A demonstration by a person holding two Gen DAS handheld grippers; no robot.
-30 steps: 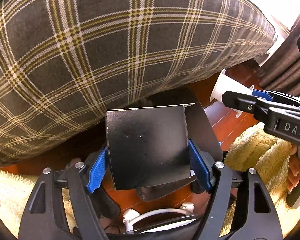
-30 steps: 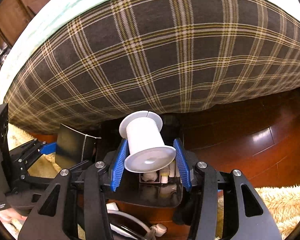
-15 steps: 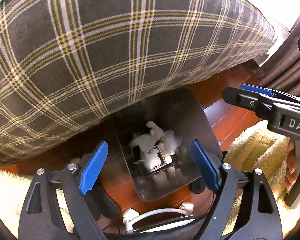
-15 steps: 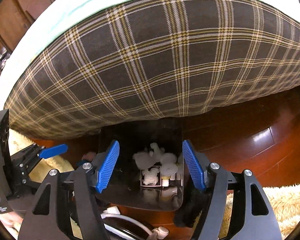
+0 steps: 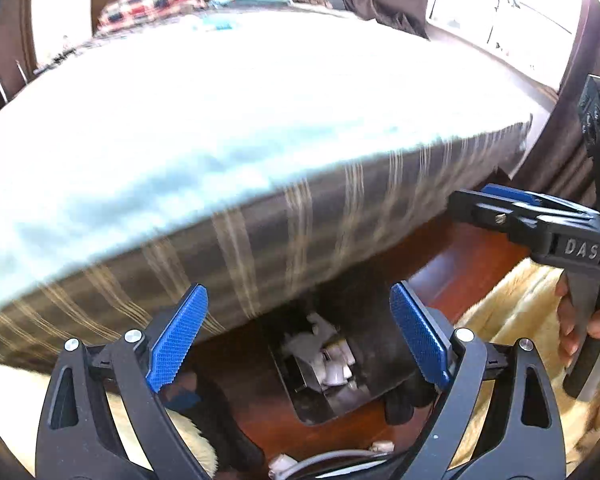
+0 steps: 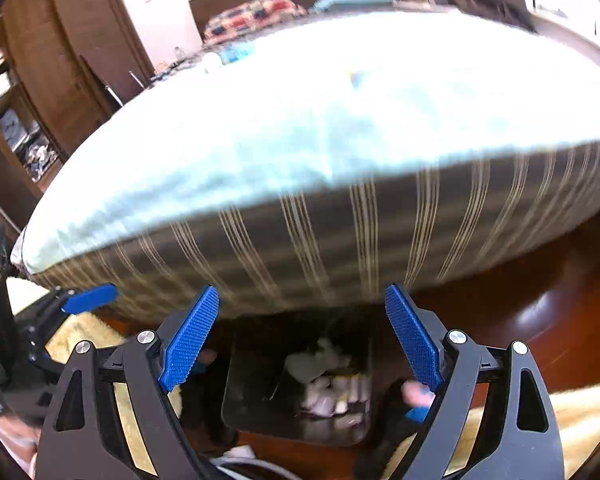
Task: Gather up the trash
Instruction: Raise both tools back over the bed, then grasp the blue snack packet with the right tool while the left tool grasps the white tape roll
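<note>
Left wrist view: my left tongs (image 5: 298,336) and right tongs (image 6: 302,334) both opening wide, nothing between. Trash (image 6: 328,384) sits in bin (image 6: 252,404) below them. I can't see more left to collect.

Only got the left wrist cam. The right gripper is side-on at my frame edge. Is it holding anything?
Observer: No. In the right wrist view the right gripper has its jaws opening, both blue pads spread, with nothing between them.
Operator: What's it aimed at?
Observer: It looks down over the black bin on the floor by the bed. The white trash in the bin shows between the pads, well below them.
Operator: Anything off to the left that I can't see?
Observer: A wooden shelf unit with stacked items stands beyond the bed's far corner.
</note>
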